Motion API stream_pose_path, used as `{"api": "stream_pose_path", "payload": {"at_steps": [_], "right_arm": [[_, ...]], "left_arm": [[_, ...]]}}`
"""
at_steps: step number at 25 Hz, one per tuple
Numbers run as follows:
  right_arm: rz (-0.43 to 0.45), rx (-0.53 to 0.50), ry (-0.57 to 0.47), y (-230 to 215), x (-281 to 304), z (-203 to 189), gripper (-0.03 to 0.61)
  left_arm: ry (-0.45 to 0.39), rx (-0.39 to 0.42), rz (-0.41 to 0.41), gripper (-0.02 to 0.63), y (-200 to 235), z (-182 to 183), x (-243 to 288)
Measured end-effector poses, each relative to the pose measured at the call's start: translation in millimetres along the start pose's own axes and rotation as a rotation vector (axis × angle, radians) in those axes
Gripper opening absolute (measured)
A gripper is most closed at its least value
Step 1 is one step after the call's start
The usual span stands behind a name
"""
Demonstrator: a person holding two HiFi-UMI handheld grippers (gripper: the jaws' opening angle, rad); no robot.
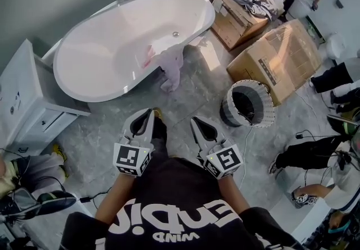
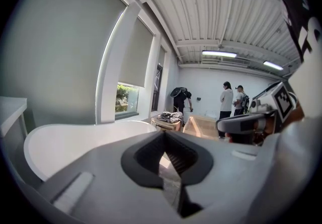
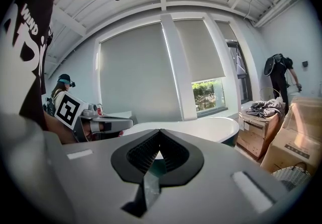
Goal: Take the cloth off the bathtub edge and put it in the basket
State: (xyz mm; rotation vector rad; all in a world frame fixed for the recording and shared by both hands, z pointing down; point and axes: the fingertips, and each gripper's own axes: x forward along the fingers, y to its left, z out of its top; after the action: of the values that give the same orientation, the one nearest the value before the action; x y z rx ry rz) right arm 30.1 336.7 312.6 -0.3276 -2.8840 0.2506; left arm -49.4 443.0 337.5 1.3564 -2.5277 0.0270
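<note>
My left gripper (image 1: 147, 114) and right gripper (image 1: 195, 121) are closed and empty, well short of the pale cloth (image 1: 171, 66) draped over the bathtub (image 1: 101, 96) edge, where a shallow pinch could drop it short of the basket (image 1: 229, 113)

I see the cloth (image 1: 172, 66), a pale lilac-pink, draped over the near rim of the white oval bathtub (image 1: 107, 75). A pinker part lies inside the tub, and the longer part hangs down the outer wall toward the floor. It sits ahead of my left gripper (image 1: 148, 112), a little to its right and well apart. The basket (image 1: 227, 109) is round and woven, pale with a dark inside. It stands upright, ahead and to the right of my right gripper (image 1: 194, 120), near it.
</note>
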Motion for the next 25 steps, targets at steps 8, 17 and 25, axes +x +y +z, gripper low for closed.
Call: {"api": "stream_pose_path", "payload": {"at_steps": [8, 17, 25], "right_arm": [[-0.011, 0.033, 0.013, -55, 68, 17, 0.009], [-0.02, 0.009, 0.033, -97, 168, 44, 0.011], [-0.05, -0.054, 0.011, -121, 227, 79, 0.011]], "left_arm": [[0.018, 0.0, -0.035, -0.003, 38, 22, 76], [0.032, 0.047, -0.067, -0.003, 107, 57, 144], [0.027, 0.06, -0.125, -0.003, 148, 75, 194]]}}
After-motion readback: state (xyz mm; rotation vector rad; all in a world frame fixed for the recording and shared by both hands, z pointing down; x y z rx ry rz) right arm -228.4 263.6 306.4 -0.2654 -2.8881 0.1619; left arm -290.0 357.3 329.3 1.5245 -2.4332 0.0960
